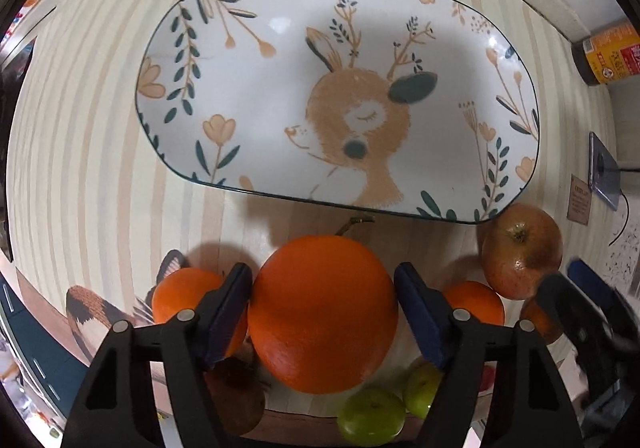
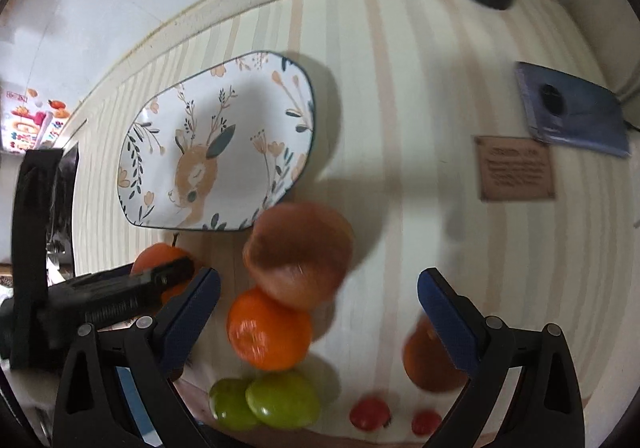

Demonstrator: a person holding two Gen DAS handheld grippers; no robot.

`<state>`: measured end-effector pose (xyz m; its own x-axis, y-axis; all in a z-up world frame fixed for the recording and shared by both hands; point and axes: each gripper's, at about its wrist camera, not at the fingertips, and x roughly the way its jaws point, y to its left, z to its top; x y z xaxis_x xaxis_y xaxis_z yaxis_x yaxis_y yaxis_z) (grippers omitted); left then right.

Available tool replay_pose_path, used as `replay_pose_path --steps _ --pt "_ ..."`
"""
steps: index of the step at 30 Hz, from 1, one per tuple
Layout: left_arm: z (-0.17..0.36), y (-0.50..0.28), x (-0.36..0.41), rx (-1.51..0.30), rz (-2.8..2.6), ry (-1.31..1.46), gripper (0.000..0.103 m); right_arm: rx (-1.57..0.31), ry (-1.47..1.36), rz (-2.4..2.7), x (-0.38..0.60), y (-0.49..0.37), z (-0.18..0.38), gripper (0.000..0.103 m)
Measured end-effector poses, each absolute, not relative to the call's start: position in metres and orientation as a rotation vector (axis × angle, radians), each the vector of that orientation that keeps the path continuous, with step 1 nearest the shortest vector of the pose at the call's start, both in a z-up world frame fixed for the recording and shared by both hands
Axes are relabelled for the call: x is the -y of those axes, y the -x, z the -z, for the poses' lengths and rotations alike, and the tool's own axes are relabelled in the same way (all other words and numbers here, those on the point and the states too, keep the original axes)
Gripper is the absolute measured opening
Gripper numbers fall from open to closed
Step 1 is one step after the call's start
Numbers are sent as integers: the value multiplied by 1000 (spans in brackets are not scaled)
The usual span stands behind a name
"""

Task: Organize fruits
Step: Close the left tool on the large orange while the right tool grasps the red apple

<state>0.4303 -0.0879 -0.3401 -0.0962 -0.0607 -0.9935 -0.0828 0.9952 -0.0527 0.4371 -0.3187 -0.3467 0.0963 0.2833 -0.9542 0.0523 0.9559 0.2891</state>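
On the pale striped tabletop (image 1: 72, 136), just in front of the oval white ceramic plate painted with a fawn and flowers (image 1: 256, 88), sits a large, glossy, deep-orange orange (image 1: 322, 314) with a short brown stem at its far side. The left gripper (image 1: 323, 302) points down over it, its blue-padded fingers (image 1: 226, 312) on either side of the fruit, the left pad touching the peel and the right one at its edge; no firm squeeze shows. Smaller fruit crowds round: a small orange mandarin (image 1: 184, 298) to its left, another (image 1: 474, 302) to its right, a red-brown apple (image 1: 522, 250) near the plate's right corner, and two green round fruits (image 1: 372, 422) nearest the camera.

The right gripper (image 2: 318, 318) stands wide apart and holds nothing, above the blurred apple (image 2: 298, 254) and a mandarin (image 2: 269, 328). Two small red tomatoes (image 2: 370, 413) lie at the lower edge. The plate has no fruit on it.
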Motion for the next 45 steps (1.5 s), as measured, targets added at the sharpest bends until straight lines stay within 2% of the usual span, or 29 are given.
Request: replay_pose_path --steps 7,13,24,30,36,41,45 --pt "344 -439 94 -1676 6 13 73 -1552 -336 -162 307 -454 375 93" --pt "344 -439 95 -1677 28 -4 72 -1564 -336 -157 301 -456 379 75" --pt "340 -425 131 -1630 105 -25 68 -1542 -359 -123 303 -450 373 74" --pt "316 -427 128 -1604 185 -32 65 -1507 -358 -118 309 -441 354 74" --pt "320 -442 138 -1584 231 -78 68 -1504 -397 -89 314 -441 353 74" --pt "337 -460 135 -1661 273 -4 76 -1508 -446 -75 316 -437 354 74" --pt "346 -460 140 -1669 291 -32 76 -1508 -449 -64 315 -436 354 74"
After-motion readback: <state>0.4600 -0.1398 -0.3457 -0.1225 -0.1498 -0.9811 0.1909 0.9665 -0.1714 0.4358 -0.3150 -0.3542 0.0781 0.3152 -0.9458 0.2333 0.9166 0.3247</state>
